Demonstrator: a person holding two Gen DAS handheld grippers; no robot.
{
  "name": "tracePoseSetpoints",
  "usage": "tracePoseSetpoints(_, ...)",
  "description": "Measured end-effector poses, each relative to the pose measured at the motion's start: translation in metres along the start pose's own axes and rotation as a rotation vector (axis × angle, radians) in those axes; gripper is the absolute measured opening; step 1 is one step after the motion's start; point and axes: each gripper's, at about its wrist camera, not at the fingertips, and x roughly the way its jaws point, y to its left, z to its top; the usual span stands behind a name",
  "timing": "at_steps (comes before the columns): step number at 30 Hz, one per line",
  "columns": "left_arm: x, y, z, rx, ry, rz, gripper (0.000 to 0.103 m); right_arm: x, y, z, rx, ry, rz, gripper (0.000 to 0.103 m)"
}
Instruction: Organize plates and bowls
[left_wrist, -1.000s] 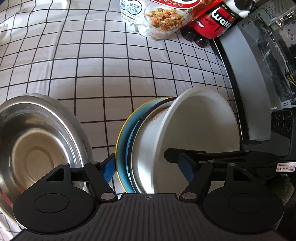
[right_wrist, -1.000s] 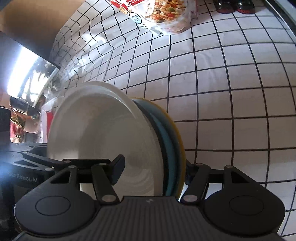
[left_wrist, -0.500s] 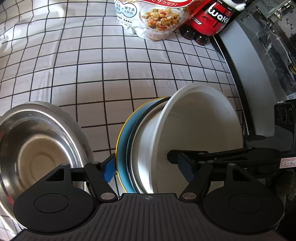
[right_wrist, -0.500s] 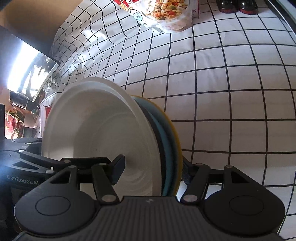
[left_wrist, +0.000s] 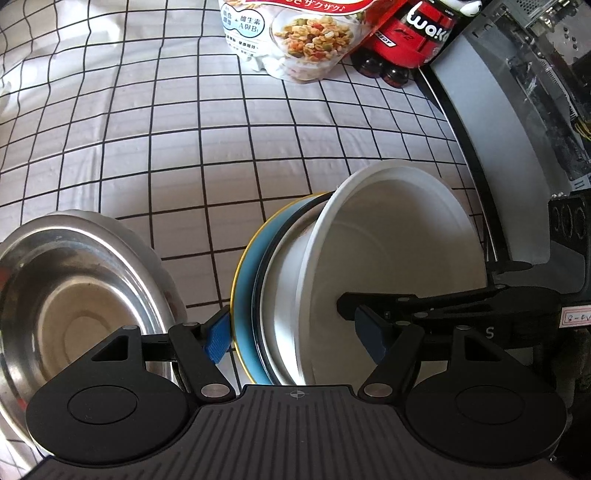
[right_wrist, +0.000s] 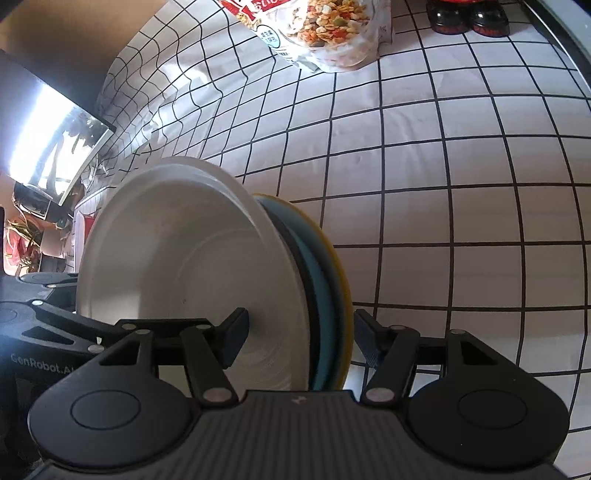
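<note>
A stack of dishes stands on edge between my two grippers: a white bowl (left_wrist: 399, 251), a blue plate (left_wrist: 245, 295) and a yellow plate (right_wrist: 341, 280) at the back. My left gripper (left_wrist: 295, 332) is shut on the stack, with one blue pad on the plates' back and the other inside the bowl. My right gripper (right_wrist: 301, 332) clamps the same stack from the opposite side, one finger in the white bowl (right_wrist: 192, 266) and one behind the yellow plate. A steel bowl (left_wrist: 74, 314) lies on the cloth to the left of the left gripper.
The table wears a white cloth with black checks (left_wrist: 184, 129). At its far edge stand a cereal bag (left_wrist: 303, 40) and a red bottle pack (left_wrist: 406, 40). A grey computer case (left_wrist: 498, 147) borders the right side. A bright screen (right_wrist: 55, 136) is at the left.
The left wrist view has rolled slightly, so the cereal bag and the steel bowl have shifted a little. Both grippers keep their hold on the stack and stay in place.
</note>
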Motion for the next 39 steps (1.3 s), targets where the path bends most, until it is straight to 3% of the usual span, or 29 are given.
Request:
tracePoseSetpoints(14,-0.001,-0.001,0.000,-0.007,-0.022,-0.008,0.074,0.000,0.002,-0.001,-0.005,-0.004,0.004,0.063)
tracePoseSetpoints(31,0.000,0.010,0.006,-0.094,0.013,-0.061,0.074,0.009,0.004,0.012,0.117,0.110,-0.015,0.061)
tracePoseSetpoints(39,0.000,0.010,0.005,-0.123,0.034,-0.065,0.074,0.008,0.006,0.010,0.122,0.109,-0.024,0.061)
